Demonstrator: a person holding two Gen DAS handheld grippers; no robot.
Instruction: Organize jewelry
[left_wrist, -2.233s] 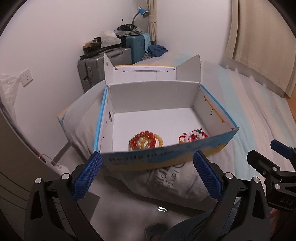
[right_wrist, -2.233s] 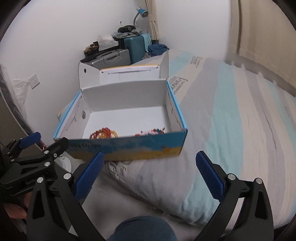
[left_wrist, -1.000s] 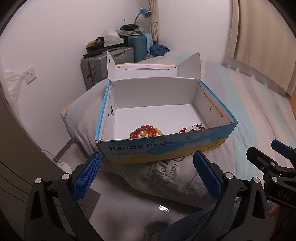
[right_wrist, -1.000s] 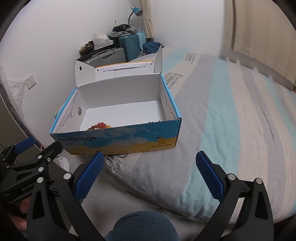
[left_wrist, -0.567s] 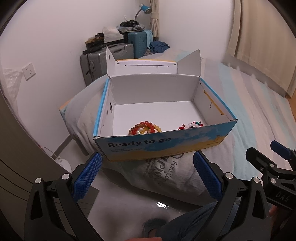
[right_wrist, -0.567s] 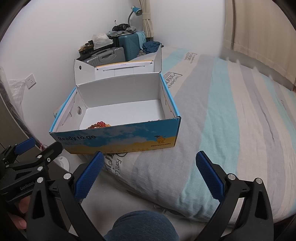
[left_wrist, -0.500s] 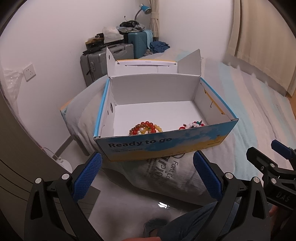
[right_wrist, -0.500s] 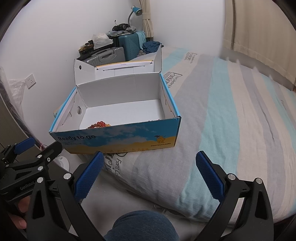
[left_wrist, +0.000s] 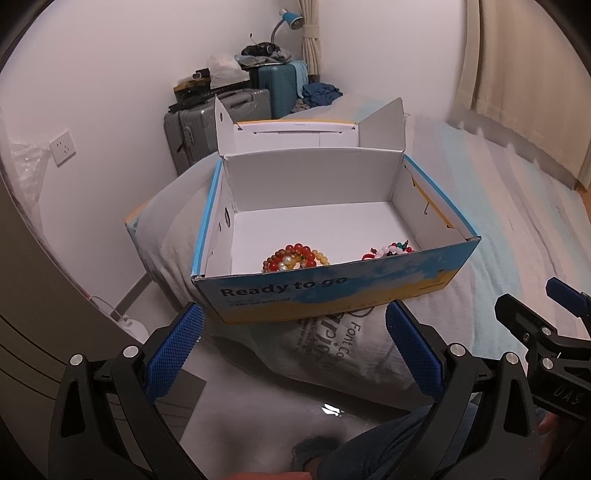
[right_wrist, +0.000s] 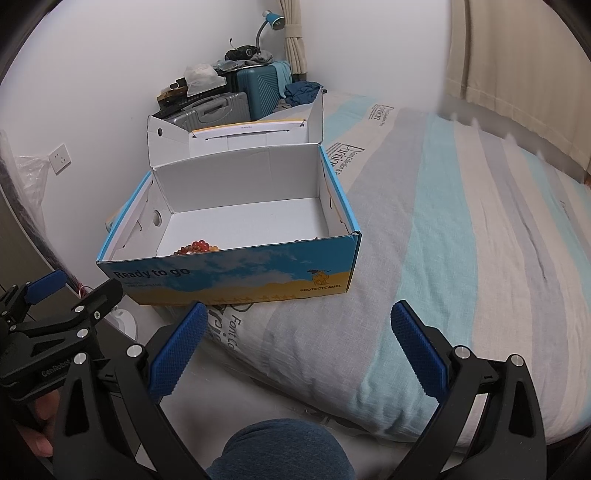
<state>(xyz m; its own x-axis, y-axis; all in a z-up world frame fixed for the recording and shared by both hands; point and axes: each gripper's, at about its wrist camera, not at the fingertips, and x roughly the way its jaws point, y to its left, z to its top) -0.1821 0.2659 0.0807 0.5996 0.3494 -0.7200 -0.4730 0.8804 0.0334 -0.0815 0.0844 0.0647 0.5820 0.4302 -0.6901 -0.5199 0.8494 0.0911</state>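
Note:
An open blue and yellow cardboard box with a white inside stands on a pillow at the bed's corner. Inside near its front wall lie an orange and red bead bracelet and a smaller red, white and green bead bracelet. My left gripper is open and empty, a little short of the box's front wall. My right gripper is open and empty, in front of the box's right front corner. The smaller bracelet is almost hidden behind the front wall in the right wrist view.
The box's lid stands up behind it. The striped bed stretches to the right. Suitcases with clutter stand against the far wall. A wall socket is at left. My knee is below.
Both grippers have drawn back and dropped a little, so the box's front wall now hides more of the bracelets. Both stay open and empty.

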